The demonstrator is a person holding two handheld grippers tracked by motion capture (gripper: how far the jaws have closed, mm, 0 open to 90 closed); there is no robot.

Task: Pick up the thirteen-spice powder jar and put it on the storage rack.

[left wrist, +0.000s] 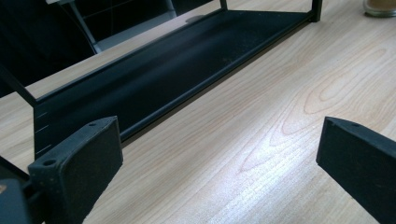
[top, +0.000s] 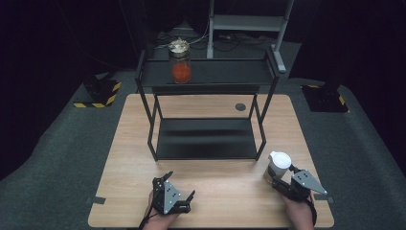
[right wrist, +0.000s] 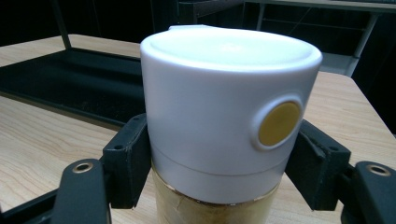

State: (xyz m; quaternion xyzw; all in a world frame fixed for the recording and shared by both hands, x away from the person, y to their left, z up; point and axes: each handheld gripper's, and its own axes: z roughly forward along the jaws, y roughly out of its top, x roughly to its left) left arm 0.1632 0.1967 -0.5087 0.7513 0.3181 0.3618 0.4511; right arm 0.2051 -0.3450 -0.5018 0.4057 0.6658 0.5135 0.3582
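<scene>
the left gripper hovers low over the table with jaws wide and nothing between them, the jar of red stuff sits on the shelf rack top, well beyond, while the right gripper clamps the white-lidded jar, seemingly about to be shelved too.

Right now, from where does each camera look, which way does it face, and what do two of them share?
High view: above the person's side, facing forward and down on the table; both hands and grippers show.
Left gripper view: rides the left gripper, facing the rack; its open jaws show.
Right gripper view: rides the right gripper, facing the jar between its jaws.
Shared: the jar and rack also show from above.
</scene>
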